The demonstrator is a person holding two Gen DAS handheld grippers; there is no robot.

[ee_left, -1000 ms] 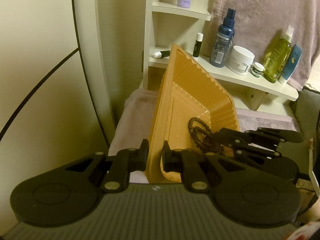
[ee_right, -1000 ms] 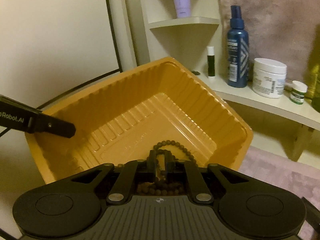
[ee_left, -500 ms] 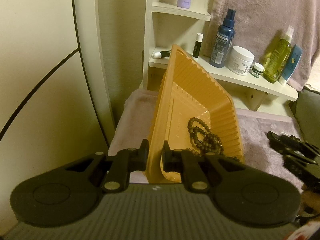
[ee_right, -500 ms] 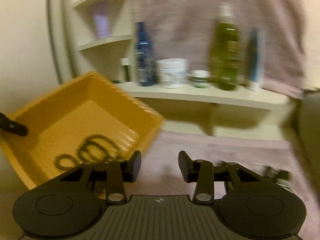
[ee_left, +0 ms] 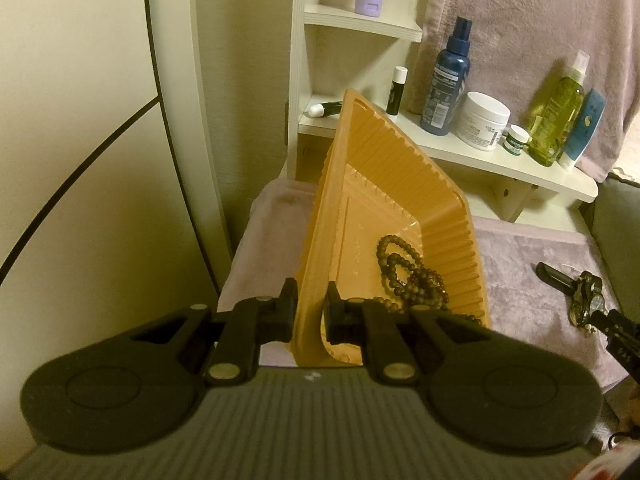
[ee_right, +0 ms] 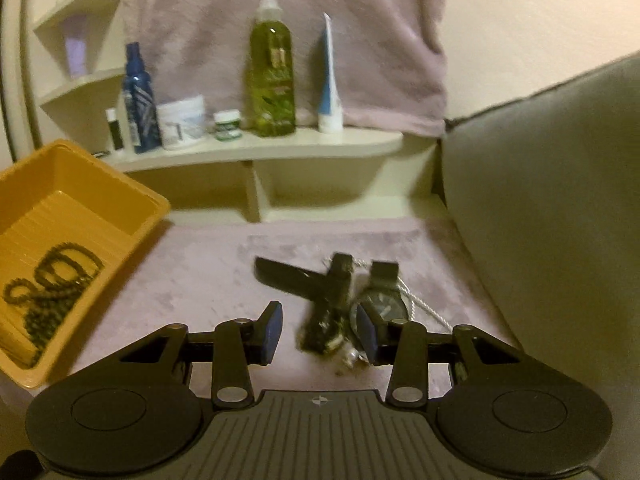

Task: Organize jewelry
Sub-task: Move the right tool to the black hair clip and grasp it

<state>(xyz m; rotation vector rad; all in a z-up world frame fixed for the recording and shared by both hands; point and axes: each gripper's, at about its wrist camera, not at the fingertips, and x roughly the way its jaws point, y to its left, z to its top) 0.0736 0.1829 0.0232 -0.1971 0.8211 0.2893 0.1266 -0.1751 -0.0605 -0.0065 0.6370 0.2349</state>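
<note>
We have the left claw (ee_left: pixel 308 314) pinched tight on the near rim of the orange tray (ee_left: pixel 384 168), holding it tilted up off the mauve cloth (ee_left: pixel 532 276). One job looks done: the bead strand (ee_left: pixel 412 276) lies heaped in the tray's low corner. Left to do, as we judge it: the pile on the cloth, a watch (ee_right: pixel 380 308) with black straps, another dark piece (ee_right: pixel 324 332) crossed over it, and a thin white cord (ee_right: pixel 424 312) at 3 o'clock of the watch. Our right claw (ee_right: pixel 320 332) is spread, nothing between its pads, hovering just short of that pile, which sits dead ahead at 12 o'clock; the view is blurred, so we cannot tell how the pieces tangle. Tray sits at 9 o'clock of the right claw. Around: shelf (ee_right: pixel 256 148) at the back with a blue spray bottle (ee_left: pixel 444 84), white jar (ee_left: pixel 486 120), green bottle (ee_right: pixel 272 76), tube (ee_right: pixel 330 80); grey cushion (ee_right: pixel 552 208) at 2 o'clock. Nothing blocks the reach; overlapping straps and cord may snag.
</note>
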